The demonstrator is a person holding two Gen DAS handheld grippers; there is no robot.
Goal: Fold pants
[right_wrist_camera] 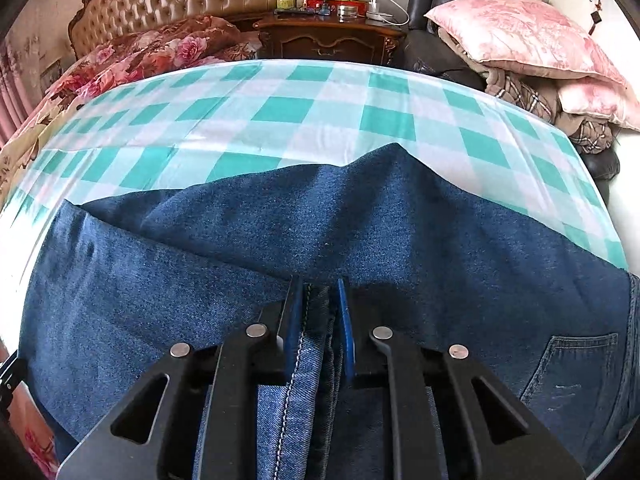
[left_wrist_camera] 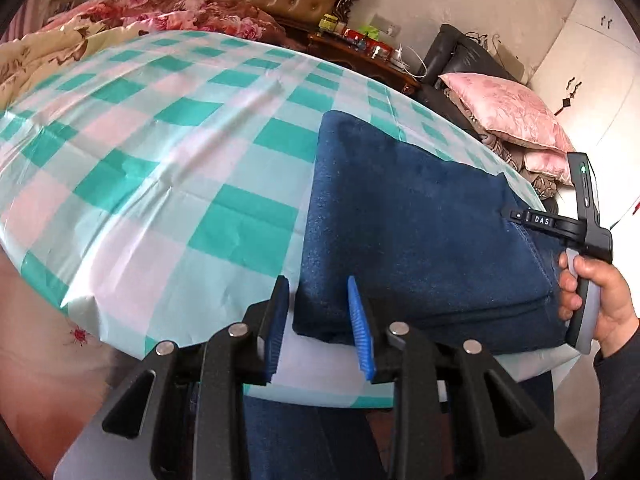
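In the right wrist view the right gripper (right_wrist_camera: 318,320) sits lowest in the frame, its blue pads pressed from both sides onto a stitched seam edge of the pants (right_wrist_camera: 240,264). The denim band runs up between the pads and back under the camera, so the jaws are clamped on that fold of cloth. Beyond the fingertips the blue jeans spread wide across the checked tablecloth (right_wrist_camera: 288,112), doubled over on themselves, with a back pocket showing at the lower right and a peak of cloth rising toward the far side.

In the left wrist view the left gripper (left_wrist_camera: 320,320) has its jaws apart, holding nothing. The near left corner of the folded pants (left_wrist_camera: 400,232) lies just ahead of the gap and a little to its right; the right pad seems to overlap the denim edge, though whether it touches is hard to judge here. At the right edge the person's right hand (left_wrist_camera: 600,304) grips the other tool's handle against the jeans.

Farther back stand a dark wooden nightstand (right_wrist_camera: 328,40), pink pillows (right_wrist_camera: 520,36) and a tufted headboard (right_wrist_camera: 180,0).
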